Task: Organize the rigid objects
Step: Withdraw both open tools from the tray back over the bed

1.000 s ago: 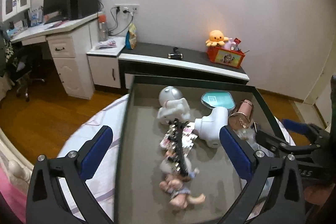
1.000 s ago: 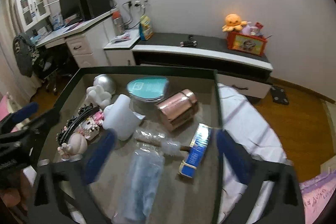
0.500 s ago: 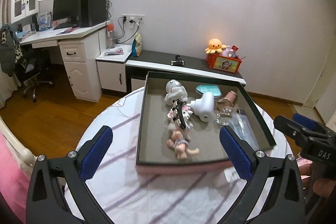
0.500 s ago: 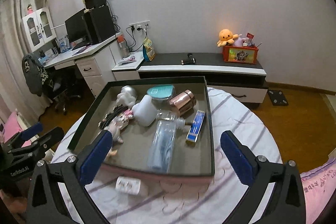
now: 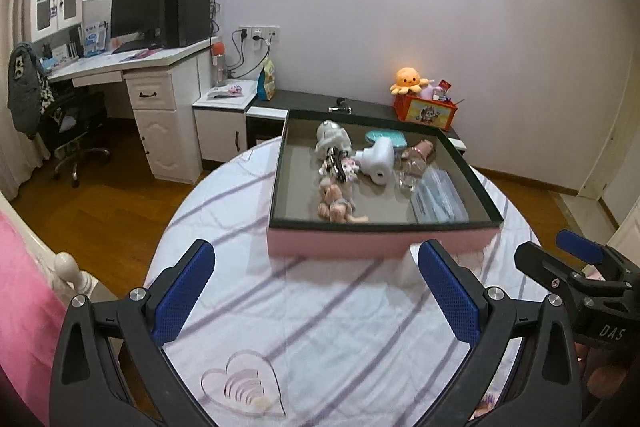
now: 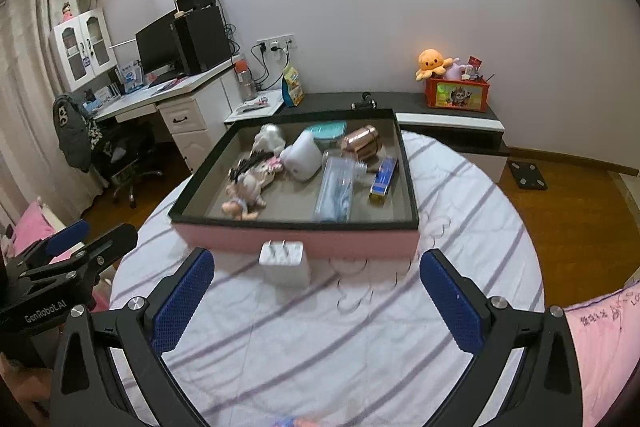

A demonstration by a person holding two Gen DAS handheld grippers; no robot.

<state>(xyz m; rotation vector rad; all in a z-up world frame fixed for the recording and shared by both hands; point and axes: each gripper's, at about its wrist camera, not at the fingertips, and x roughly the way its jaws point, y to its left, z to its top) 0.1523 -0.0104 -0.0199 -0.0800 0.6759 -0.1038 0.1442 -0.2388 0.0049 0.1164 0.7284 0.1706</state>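
Claws [image 5: 316,297] farther back from tray [image 5: 380,241]

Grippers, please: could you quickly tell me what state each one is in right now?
Left gripper: open, holding nothing.
Right gripper: open, holding nothing.

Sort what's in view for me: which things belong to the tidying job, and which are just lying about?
Job:
tray
charger, on the cloth outside the tray
doll
copper cup
blue box
mask pack
white gadget
left gripper and right gripper, both open and empty

Lying about:
octopus plush
red box
monitor
office chair
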